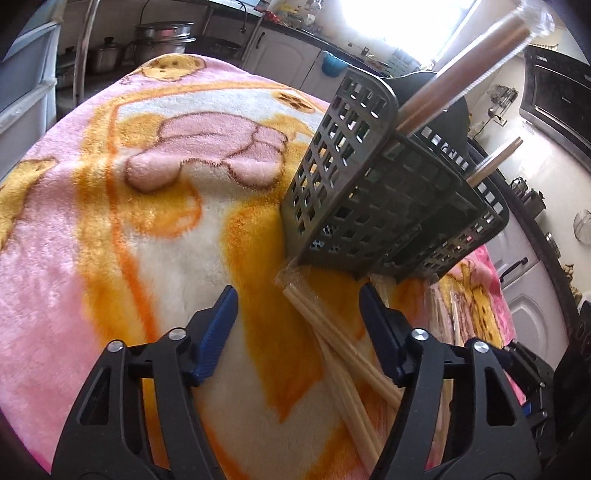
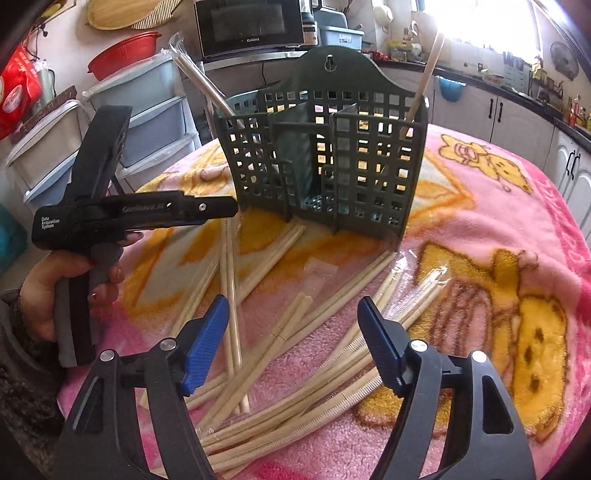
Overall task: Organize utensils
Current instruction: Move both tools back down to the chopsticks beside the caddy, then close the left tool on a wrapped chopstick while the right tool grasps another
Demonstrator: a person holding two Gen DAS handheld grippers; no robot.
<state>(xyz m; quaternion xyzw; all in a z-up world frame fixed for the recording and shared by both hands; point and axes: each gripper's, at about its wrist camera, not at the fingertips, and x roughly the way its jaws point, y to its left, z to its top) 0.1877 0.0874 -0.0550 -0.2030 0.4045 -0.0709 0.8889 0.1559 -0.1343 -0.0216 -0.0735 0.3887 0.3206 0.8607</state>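
Observation:
A dark green slotted utensil holder [image 1: 369, 184] [image 2: 325, 158] stands on a pink and orange blanket [image 1: 110, 221] [image 2: 517, 221]. A plastic-wrapped pair of chopsticks [image 1: 461, 74] [image 2: 199, 77] leans out of one end compartment, and a bare chopstick [image 1: 495, 158] [image 2: 428, 62] out of the other. Several loose pale chopsticks [image 2: 280, 295] [image 1: 332, 332], some in clear wrappers, lie scattered in front of the holder. My left gripper [image 1: 298, 291] hovers open over one end of the pile, close to the holder's base. My right gripper [image 2: 292, 301] hovers open above the middle of the pile. Neither gripper's pads touch anything.
The left tool's black body [image 2: 110, 218], held by a person's hand [image 2: 55, 284], shows at the left of the right wrist view. Behind the table are a microwave [image 2: 255, 26], stacked plastic drawers [image 2: 147, 110], a red basket [image 2: 122, 51], pots [image 1: 162, 40] and white cabinets [image 2: 480, 107].

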